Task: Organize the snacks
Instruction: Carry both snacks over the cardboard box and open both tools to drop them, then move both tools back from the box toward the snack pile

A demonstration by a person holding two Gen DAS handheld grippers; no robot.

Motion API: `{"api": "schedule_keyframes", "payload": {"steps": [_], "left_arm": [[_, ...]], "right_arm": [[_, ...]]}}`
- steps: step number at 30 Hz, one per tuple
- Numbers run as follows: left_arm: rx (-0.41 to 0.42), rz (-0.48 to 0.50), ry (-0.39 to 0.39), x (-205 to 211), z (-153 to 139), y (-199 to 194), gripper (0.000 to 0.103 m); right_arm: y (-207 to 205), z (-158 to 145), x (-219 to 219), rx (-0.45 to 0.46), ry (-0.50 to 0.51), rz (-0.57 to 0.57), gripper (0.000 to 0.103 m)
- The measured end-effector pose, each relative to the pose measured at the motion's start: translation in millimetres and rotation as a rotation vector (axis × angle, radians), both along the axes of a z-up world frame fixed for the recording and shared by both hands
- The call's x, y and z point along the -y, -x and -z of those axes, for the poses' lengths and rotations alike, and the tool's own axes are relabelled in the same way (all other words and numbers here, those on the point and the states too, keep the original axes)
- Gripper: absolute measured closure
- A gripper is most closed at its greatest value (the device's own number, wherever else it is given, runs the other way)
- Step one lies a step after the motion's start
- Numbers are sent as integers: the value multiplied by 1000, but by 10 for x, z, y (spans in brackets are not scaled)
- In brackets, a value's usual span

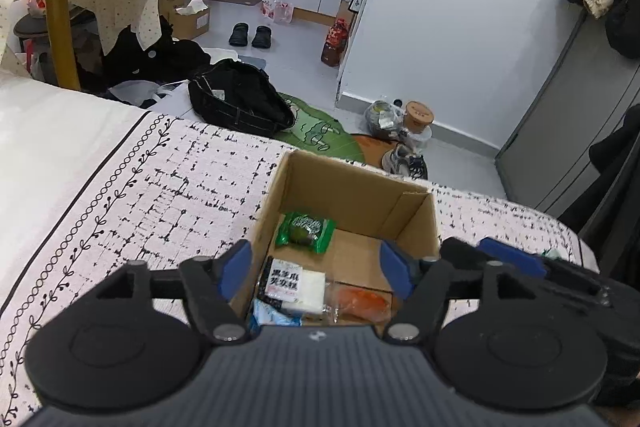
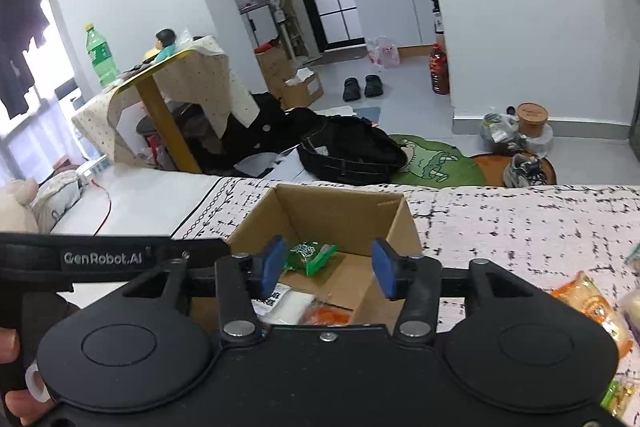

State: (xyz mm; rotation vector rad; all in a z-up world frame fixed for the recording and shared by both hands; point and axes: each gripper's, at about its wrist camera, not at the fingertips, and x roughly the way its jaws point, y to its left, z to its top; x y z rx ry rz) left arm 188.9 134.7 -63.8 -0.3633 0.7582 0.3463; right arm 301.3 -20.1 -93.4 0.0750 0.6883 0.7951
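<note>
An open cardboard box (image 1: 352,195) (image 2: 336,215) stands on the bed's black-and-white patterned cover. Inside lie a green snack packet (image 1: 306,227) (image 2: 312,253), a black-and-white packet (image 1: 292,283) (image 2: 284,303), an orange snack in clear wrap (image 1: 360,301) (image 2: 326,315) and a light blue packet (image 1: 272,315). My left gripper (image 1: 316,263) hovers open over the box's near side, its blue pads apart and touching nothing. My right gripper (image 2: 328,263) is also open above the box, empty. Its blue finger (image 1: 512,259) shows at the right of the left wrist view.
More loose snacks lie on the cover at the right, among them an orange packet (image 2: 592,307). Beyond the bed's far edge the floor holds a black bag (image 1: 240,99), a green rug (image 2: 436,159) and shoes. A cloth-draped table (image 2: 188,83) stands at the left. A hand (image 2: 12,347) grips the left tool.
</note>
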Motion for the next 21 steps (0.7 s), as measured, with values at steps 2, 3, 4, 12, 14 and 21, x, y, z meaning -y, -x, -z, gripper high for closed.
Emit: {"api": "schedule_keyframes", "payload": {"steps": [2,3,4,12,14,21], "left_arm": [[-16,-4,-13,34,13,9,30],[-23,-12,-13,49,23,15,30],[-28,-23,-10,58,34,25,29],[-32,-49,-7,208,74,92,23],[-25,-50,-15,254,75,106,18],[-1,-65,-44,464,49,119,0]], "right_arm": [[-13,-1,68,-7,0,15,50],[-14,-7,106,-11,2,26,50],[-15,-14,138,-15,1,34,49],[26,0,343,-32,19,78,39],[58,-1,384,-33,20,80,32],[91,-12,584,-28,18,109,19]]}}
